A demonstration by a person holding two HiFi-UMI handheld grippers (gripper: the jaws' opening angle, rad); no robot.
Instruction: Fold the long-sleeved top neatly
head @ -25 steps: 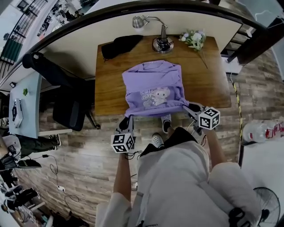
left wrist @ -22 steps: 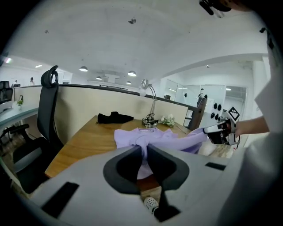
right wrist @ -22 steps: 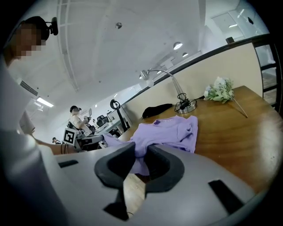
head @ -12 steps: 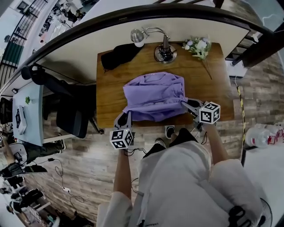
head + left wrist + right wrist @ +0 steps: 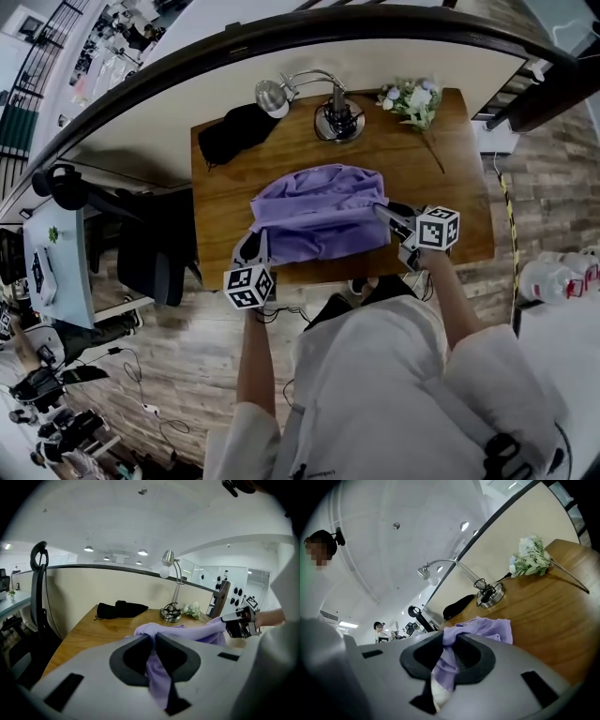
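Left forearm reaches forward. The left gripper (image 5: 254, 246) hangs over the table's (image 5: 459, 202) near-left edge, pointing slightly down, its jaws clamped on the near-left corner of the purple top (image 5: 319, 220); cloth runs between the pads.

The top is bunched mid-table, its near hem strung between both grippers.

Right forearm also reaches forward. The right gripper (image 5: 384, 210) is rolled, jaws clamped on the near-right corner.

Bare wood lies to the right of the top. A black cloth (image 5: 234, 134), a lamp (image 5: 333, 117) and flowers (image 5: 411, 97) line the far edge, apart from the top.

The left gripper (image 5: 251, 244) and right gripper (image 5: 384, 210) sweep the purple top's (image 5: 319, 217) hem forward across the table (image 5: 221, 187), and its print vanishes under the fold.
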